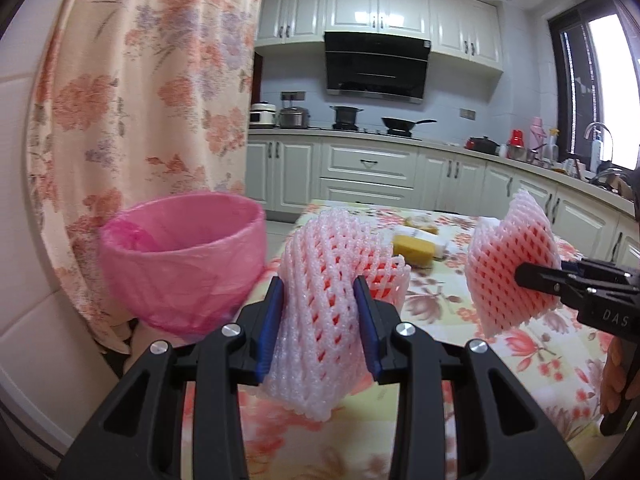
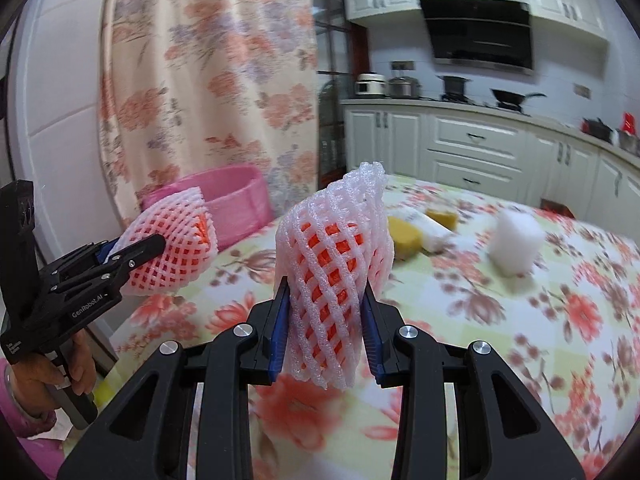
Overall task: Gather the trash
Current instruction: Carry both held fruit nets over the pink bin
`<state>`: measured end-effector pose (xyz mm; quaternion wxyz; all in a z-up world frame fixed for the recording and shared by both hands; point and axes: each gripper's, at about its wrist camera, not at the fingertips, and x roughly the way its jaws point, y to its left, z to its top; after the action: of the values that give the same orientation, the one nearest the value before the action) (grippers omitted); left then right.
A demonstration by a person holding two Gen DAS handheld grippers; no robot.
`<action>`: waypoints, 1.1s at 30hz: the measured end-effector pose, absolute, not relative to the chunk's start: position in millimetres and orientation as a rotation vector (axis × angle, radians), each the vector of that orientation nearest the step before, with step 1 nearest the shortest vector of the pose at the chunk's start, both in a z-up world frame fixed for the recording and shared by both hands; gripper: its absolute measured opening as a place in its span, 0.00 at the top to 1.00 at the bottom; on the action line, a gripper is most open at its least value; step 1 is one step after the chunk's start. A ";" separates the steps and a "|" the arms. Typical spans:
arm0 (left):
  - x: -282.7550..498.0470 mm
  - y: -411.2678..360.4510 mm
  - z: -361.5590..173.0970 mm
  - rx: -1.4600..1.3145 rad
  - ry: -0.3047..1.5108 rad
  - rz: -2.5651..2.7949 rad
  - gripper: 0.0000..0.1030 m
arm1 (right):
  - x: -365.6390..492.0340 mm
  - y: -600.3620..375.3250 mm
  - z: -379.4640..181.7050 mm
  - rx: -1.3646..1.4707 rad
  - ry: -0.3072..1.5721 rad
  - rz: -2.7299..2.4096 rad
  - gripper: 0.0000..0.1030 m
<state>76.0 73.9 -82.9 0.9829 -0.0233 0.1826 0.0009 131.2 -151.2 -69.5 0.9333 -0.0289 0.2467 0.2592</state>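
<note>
Bin (image 1: pixel 182 264) base hidden; white lump (image 2: pixel 516 242) blurred

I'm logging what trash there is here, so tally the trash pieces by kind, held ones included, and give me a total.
Foam fruit nets: 2, one in the left gripper jaws, one in the right gripper jaws
Yellow sponges: 2
White foam block: 1
White tube-like piece between the sponges: 1
Total: 6

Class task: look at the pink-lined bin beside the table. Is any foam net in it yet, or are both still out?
Both out. The left gripper and right gripper each clamp a foam net over the table; the visible bin interior shows only liner.
</note>
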 end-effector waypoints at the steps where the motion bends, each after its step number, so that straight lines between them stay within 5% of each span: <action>1: 75.3 79.4 -82.4 -0.047 0.364 0.017 0.66 | 132.4 -144.5 -68.9 -0.070 0.503 0.544 0.67; 22: 123.8 190.0 -22.5 -0.072 0.270 0.192 0.66 | 215.2 -34.4 -19.9 -0.079 0.478 0.737 0.67; 33: 194.6 259.9 -30.4 -0.152 0.378 0.262 0.63 | 276.0 35.5 -18.7 -0.032 0.534 0.802 0.66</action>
<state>194.6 259.9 -30.4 0.9708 -0.0752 0.1869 0.1299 276.0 35.5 -18.7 0.8861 -0.0152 0.2566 0.3857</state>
